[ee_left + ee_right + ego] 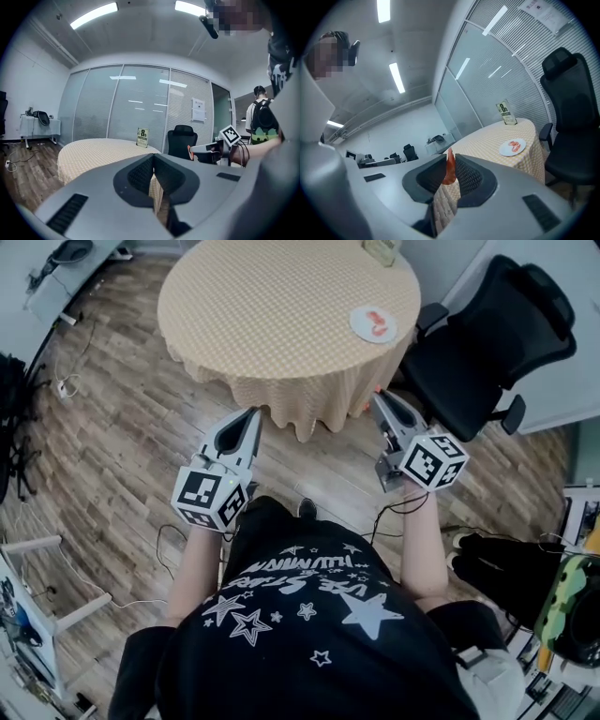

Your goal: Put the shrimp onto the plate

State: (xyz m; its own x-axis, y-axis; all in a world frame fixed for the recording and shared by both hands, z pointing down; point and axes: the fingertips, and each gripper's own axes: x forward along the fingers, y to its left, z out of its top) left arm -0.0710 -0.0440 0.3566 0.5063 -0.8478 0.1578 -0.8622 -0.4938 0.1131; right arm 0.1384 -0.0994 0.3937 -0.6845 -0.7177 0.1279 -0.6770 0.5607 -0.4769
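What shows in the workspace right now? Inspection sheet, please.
Surface: round table under a checked beige cloth, ahead of the person.
Job's things: plate near the table's right edge, with a shrimp on the plate; a held shrimp sits between the right gripper's jaws.
Clutter: one sign card at the table's far edge.
Grippers: left gripper jaws together, empty; right gripper shut on the held shrimp; both short of the table.
Cables: floor cables at far left.
Surroundings: black office chair right of the table, wood floor, glass partition.
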